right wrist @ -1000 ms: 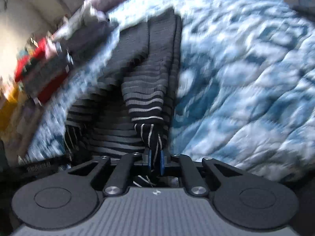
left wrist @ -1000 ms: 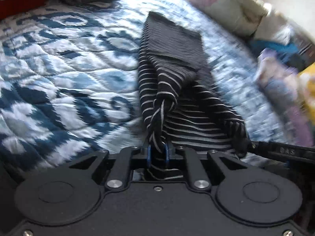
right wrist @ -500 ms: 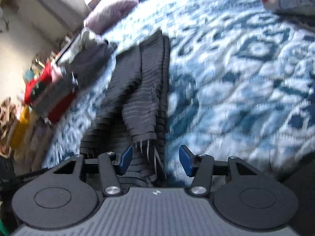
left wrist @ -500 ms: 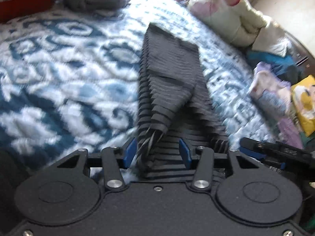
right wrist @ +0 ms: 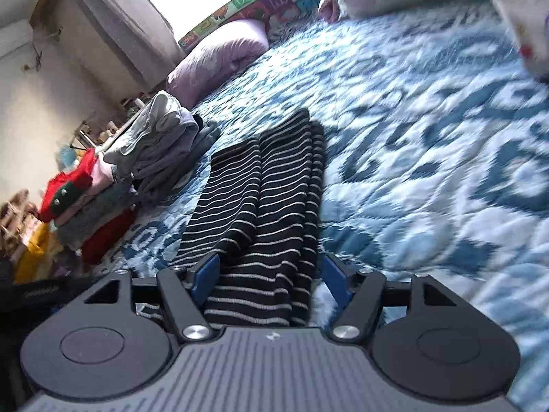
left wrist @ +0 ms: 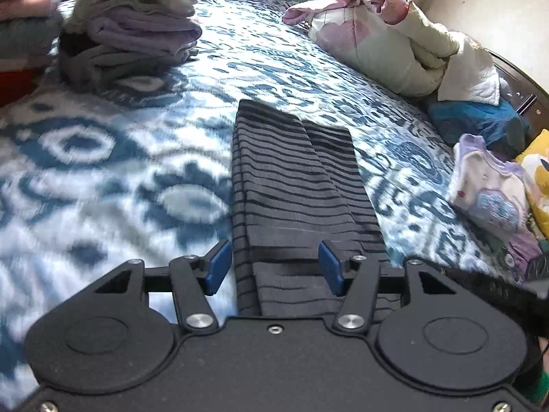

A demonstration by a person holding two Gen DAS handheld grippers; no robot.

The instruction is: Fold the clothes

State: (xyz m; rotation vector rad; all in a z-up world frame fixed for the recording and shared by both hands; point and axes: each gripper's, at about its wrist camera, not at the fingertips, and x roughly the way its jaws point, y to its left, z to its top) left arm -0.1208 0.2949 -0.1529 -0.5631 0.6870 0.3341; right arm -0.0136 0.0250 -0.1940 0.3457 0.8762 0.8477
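A black garment with thin white stripes (left wrist: 291, 185) lies folded into a long narrow strip on the blue and white patterned quilt (left wrist: 103, 178). It also shows in the right wrist view (right wrist: 260, 206). My left gripper (left wrist: 274, 266) is open, its blue-padded jaws apart above the strip's near end, holding nothing. My right gripper (right wrist: 271, 276) is open too, jaws apart over the strip's near end on the other side. The right gripper's body shows at the lower right of the left wrist view (left wrist: 494, 285).
A stack of folded clothes (left wrist: 133, 31) sits at the far left of the bed, also in the right wrist view (right wrist: 154, 144). A bundled quilt (left wrist: 394, 41) and loose clothes (left wrist: 490, 189) lie to the right. A purple pillow (right wrist: 219, 58) lies at the bed's head.
Both grippers were shut on the striped garment's near end a second ago. Both have opened and let it go, and the garment now lies flat on the quilt.
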